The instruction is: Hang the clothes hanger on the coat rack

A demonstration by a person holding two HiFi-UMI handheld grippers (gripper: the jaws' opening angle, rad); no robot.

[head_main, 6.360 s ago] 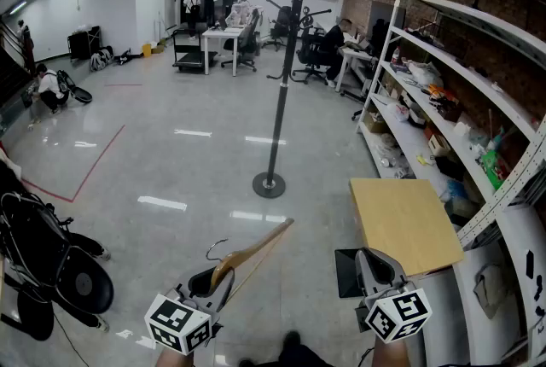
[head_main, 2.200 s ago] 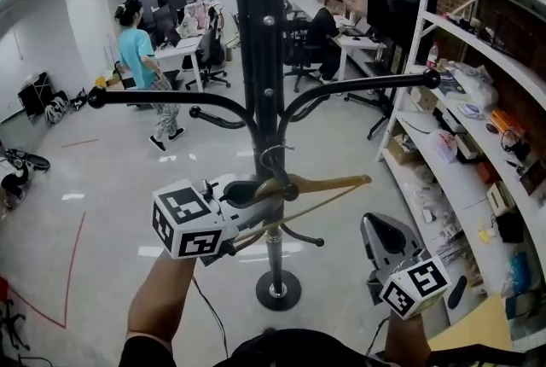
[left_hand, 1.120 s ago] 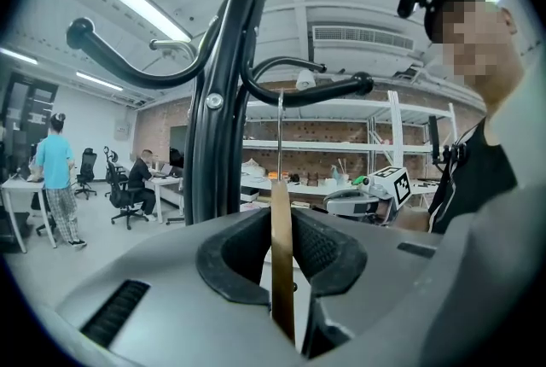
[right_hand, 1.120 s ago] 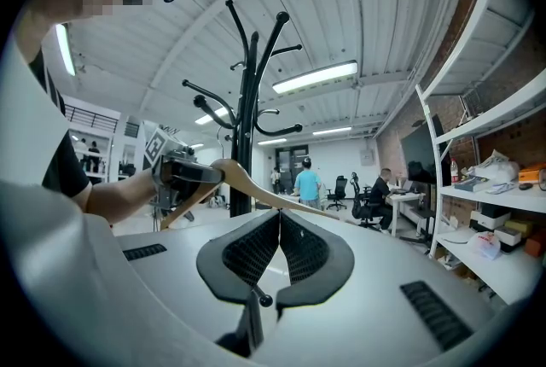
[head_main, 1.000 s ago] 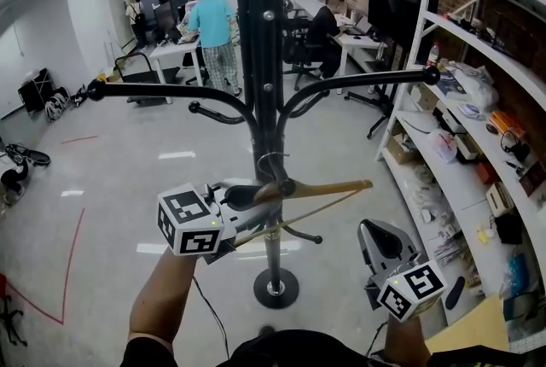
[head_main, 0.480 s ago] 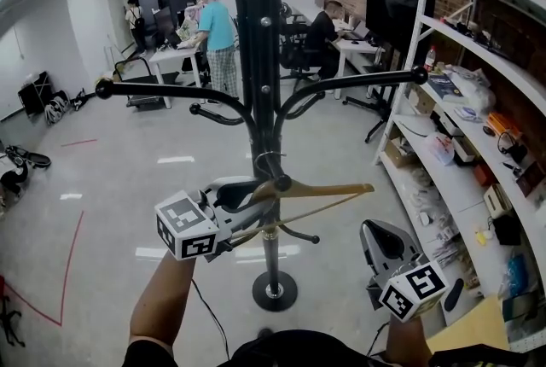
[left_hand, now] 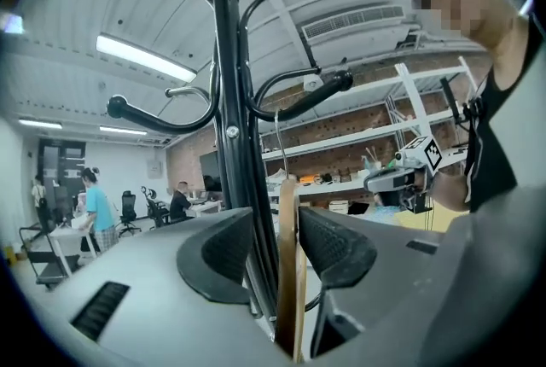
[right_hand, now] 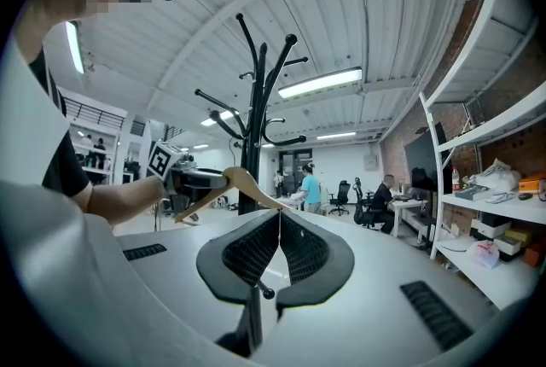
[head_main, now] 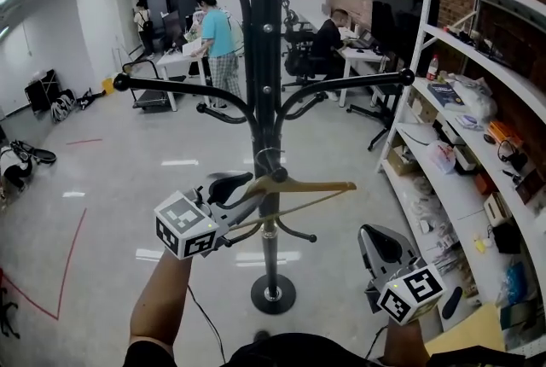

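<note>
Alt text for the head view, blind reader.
A wooden clothes hanger has its wire hook at the pole of a black coat rack; its left end lies between the jaws of the left hand-held gripper, which have just been opening. The right hand-held gripper is shut, lower right.

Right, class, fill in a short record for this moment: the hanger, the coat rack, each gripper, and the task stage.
hanger: wooden, its wire hook over a coat rack arm beside the pole
coat rack: black, upright
left gripper: open, jaws have just been opening; hanger between them, not pressed
right gripper: shut, empty, apart from the rack
task stage: hanger looks hung, release under way
</note>
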